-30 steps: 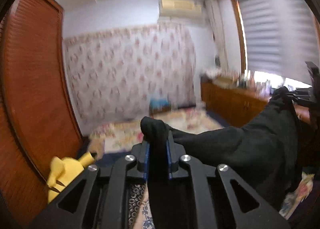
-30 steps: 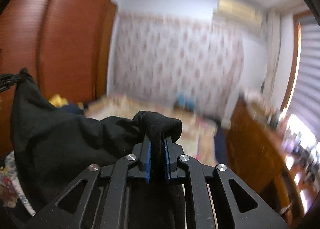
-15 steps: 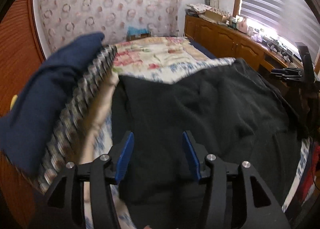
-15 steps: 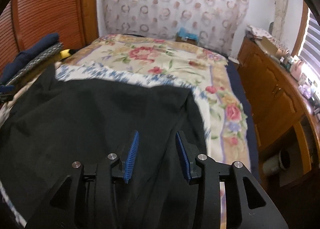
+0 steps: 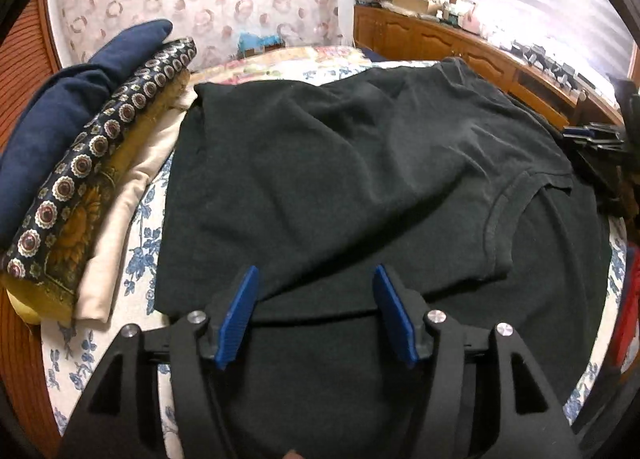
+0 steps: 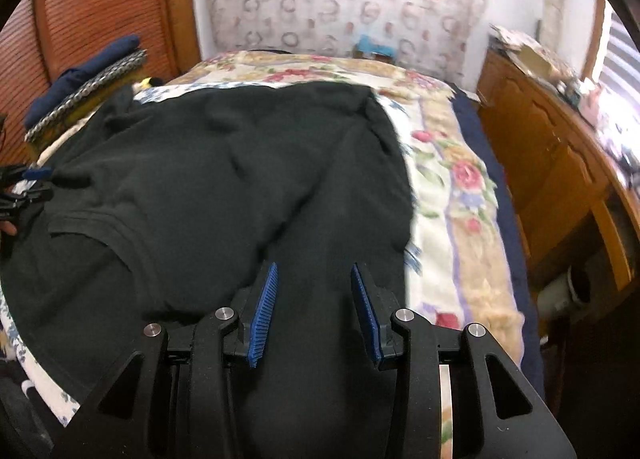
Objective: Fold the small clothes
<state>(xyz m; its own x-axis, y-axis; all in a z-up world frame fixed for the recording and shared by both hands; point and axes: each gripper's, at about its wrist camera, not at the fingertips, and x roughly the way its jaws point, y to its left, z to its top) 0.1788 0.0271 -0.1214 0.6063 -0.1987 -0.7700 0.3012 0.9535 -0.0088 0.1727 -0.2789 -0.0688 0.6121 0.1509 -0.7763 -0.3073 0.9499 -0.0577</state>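
Note:
A black T-shirt [image 5: 340,163] lies spread on the bed, its collar [image 5: 500,211] toward the right in the left wrist view. It also fills the right wrist view [image 6: 224,187], collar at the left. My left gripper [image 5: 314,279] is open and empty, just above the shirt's near edge. My right gripper [image 6: 314,275] is open and empty over the shirt's right part. The right gripper shows at the right edge of the left wrist view [image 5: 596,139]; the left gripper shows at the left edge of the right wrist view [image 6: 24,187].
A stack of folded clothes [image 5: 80,147], navy on top, patterned and cream below, lies left of the shirt. A floral bedspread [image 6: 452,195] covers the bed. A wooden cabinet [image 6: 552,155] stands to the right, a wooden wardrobe [image 6: 100,7] to the left.
A second ago both grippers were shut on the shirt and held it up in the air. They laid it on the bed and opened; since half a second ago both have drawn back slightly.

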